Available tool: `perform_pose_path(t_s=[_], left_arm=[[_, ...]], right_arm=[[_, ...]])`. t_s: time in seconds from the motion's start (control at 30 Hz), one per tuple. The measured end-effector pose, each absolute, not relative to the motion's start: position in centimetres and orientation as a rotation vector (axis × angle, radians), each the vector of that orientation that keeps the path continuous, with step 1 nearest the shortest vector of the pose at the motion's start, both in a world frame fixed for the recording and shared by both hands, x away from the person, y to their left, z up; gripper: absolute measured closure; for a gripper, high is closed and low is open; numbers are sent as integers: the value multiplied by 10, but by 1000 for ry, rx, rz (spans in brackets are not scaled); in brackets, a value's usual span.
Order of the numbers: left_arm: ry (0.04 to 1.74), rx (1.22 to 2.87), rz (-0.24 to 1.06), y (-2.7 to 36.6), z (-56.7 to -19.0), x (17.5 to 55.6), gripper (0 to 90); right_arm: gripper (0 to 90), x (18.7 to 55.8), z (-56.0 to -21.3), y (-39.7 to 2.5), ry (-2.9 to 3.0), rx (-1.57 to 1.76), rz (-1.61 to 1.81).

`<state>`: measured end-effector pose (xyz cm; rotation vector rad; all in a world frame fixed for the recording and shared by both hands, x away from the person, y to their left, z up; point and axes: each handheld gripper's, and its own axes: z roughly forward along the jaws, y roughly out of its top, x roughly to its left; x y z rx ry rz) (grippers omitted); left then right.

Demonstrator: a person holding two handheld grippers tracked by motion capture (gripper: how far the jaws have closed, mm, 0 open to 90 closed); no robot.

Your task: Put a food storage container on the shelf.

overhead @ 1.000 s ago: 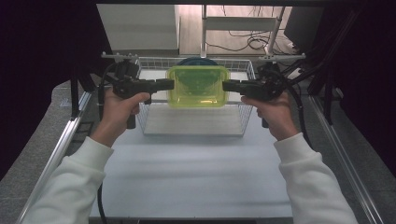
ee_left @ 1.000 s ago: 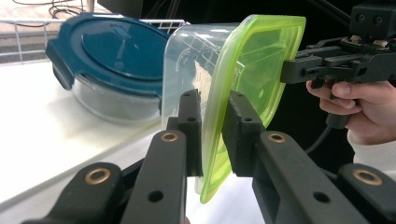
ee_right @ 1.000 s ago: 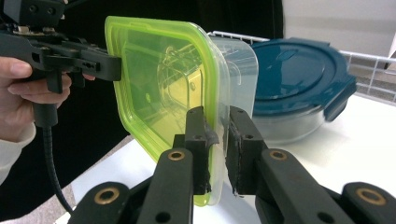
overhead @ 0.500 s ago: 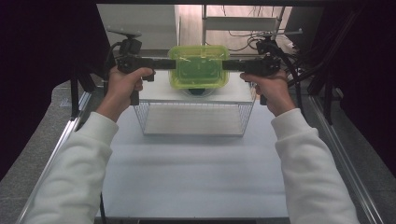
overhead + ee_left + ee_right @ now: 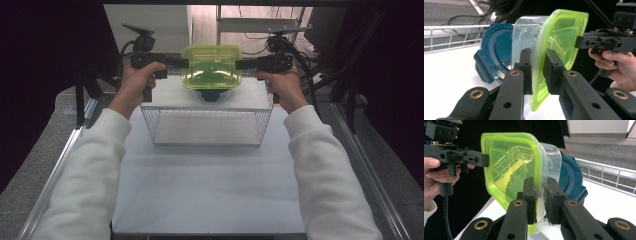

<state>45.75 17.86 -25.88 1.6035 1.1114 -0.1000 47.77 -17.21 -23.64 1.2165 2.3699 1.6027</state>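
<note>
Holding the clear container [image 5: 212, 75] by its yellow-green lid [image 5: 212, 61], my left gripper [image 5: 181, 62] and right gripper [image 5: 243, 64] are clenched on opposite rims, above the blue dish [image 5: 214, 95] in the wire basket [image 5: 207, 135]. I'd keep both wrists level and move together, lest the lid pop off.

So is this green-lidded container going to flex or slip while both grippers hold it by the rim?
The container is thin clear plastic with a green lid, so its rim probably flexes a little. It looks empty, so likely light. The left gripper and right gripper each pinch only the lid's smooth edge from opposite sides, so it could slip or pivot if either eases.
</note>
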Motion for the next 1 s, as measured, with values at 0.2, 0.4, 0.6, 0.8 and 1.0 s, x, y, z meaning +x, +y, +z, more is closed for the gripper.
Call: perform_pose_path(t_s=[0.2,0.4,0.6,0.8,1.0], left_arm=[[1137,1575,-121,179,-261,467,772],[1198,1525,-171,180,-266,479,753],[1234,1499,-195,179,-274,489,727],[1251,1467,-212,180,-279,495,713],[1254,1465,-219,178,-281,497,687]], right_arm=[[779,490,-240,-172,2361,1320,1645],[760,502,-242,-169,2344,1410,1632],[737,514,-248,-167,2322,1558,1649],[717,520,-251,-167,2336,1624,1643],[689,521,-256,-169,2310,1657,1666]])
